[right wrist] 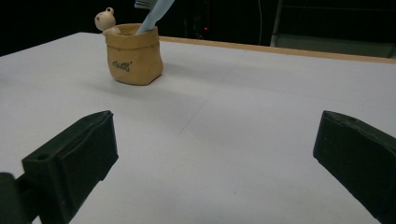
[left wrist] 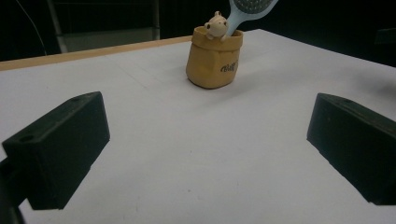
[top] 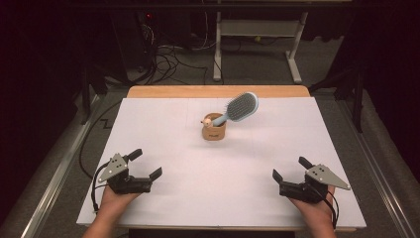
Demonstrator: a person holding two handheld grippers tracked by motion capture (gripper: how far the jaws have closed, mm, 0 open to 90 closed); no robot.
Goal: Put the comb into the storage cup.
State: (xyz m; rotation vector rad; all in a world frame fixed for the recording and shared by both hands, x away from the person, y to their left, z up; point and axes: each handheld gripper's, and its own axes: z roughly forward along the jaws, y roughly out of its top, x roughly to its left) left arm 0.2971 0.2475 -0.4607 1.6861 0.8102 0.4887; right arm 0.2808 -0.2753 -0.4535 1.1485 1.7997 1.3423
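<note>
From the high view, we see our left gripper [top: 143, 164] and right gripper [top: 288, 169] resting at the near edge of the white table [top: 163, 129], each with its jaws spread wide and nothing between them. The tan pouch-shaped holder [top: 214, 128] stands well ahead of both, roughly midway between them, with the light-blue hairbrush [top: 239, 107] standing in it handle-down, its head leaning out toward the right gripper's side.

In the left gripper view, the jaws stand far apart on bare table; the holder [left wrist: 214, 58] sits well beyond the jaw tips, a little toward the right jaw, a small bear figure [left wrist: 215, 25] peeking over its rim beside the brush handle [left wrist: 233, 24].

In the right gripper view, the jaws are likewise open and empty, the holder [right wrist: 134, 53] far ahead, toward the left jaw.

We judge that no approach has begun. Next, one gripper must travel forward and close on the brush or holder, probably while the other steadies the pouch.
</note>
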